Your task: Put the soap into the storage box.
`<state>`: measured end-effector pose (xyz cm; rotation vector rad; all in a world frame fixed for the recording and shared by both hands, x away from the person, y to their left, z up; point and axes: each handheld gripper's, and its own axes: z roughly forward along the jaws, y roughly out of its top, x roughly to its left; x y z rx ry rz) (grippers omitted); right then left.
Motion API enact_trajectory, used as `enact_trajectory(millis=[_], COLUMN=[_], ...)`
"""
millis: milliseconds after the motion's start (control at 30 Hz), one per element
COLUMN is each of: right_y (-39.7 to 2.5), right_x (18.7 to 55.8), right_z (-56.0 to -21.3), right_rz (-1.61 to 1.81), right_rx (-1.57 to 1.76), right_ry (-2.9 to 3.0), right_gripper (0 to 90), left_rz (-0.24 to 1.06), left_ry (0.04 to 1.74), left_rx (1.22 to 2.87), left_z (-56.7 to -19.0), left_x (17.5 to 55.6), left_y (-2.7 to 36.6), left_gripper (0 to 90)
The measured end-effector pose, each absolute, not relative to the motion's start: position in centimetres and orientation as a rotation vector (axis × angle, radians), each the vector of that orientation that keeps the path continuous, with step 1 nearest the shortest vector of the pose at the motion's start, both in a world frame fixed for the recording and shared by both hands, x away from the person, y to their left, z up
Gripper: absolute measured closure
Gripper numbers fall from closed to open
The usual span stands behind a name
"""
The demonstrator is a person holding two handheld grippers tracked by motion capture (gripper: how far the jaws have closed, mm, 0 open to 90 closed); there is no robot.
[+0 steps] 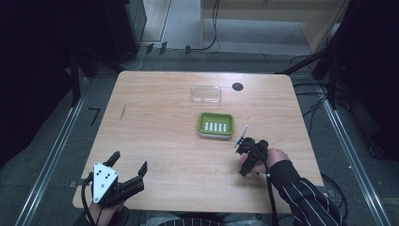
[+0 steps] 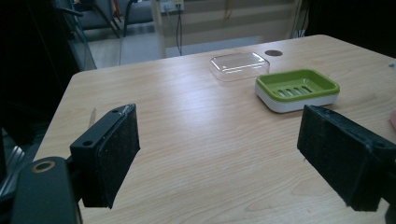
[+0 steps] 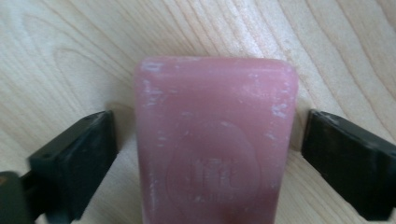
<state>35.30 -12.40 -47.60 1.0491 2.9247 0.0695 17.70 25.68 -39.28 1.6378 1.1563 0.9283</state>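
The soap (image 3: 215, 140) is pink with pale white scuffs. The soap dish (image 1: 216, 125) is green on a white base; the lid (image 1: 206, 94) is clear. The table (image 1: 160, 127) is light wood grain. The sleeve (image 1: 308, 200) is black with thin white stripes.

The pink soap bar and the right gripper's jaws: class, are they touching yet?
Apart. The right gripper view shows the pink soap bar lying on the table between the right gripper's jaws, with bare wood visible on each side.
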Motion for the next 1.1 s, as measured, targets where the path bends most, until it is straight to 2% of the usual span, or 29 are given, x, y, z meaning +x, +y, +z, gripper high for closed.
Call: enact_trajectory(millis=[467,567,1100], right_y=[-12.30,-12.48,-12.73], right_x=[34.75,34.72,34.88], right_z=[-46.81,-46.67,-46.55], right_rz=[0.071,0.085,0.097], right_rx=[1.025,1.023,1.039], right_ry=[2.947,2.947,2.937], right_gripper=[27.7,37.7,38.5], left_rz=[0.930,0.930,0.928], left_ry=[1.157,1.158,1.159], left_rx=[1.637,1.636,1.639], left_z=[-39.28,-39.28,-39.29], left_x=[17.67,17.68,17.72], left_y=[25.67,25.65,25.67], left_gripper=[13.3,13.3,13.3])
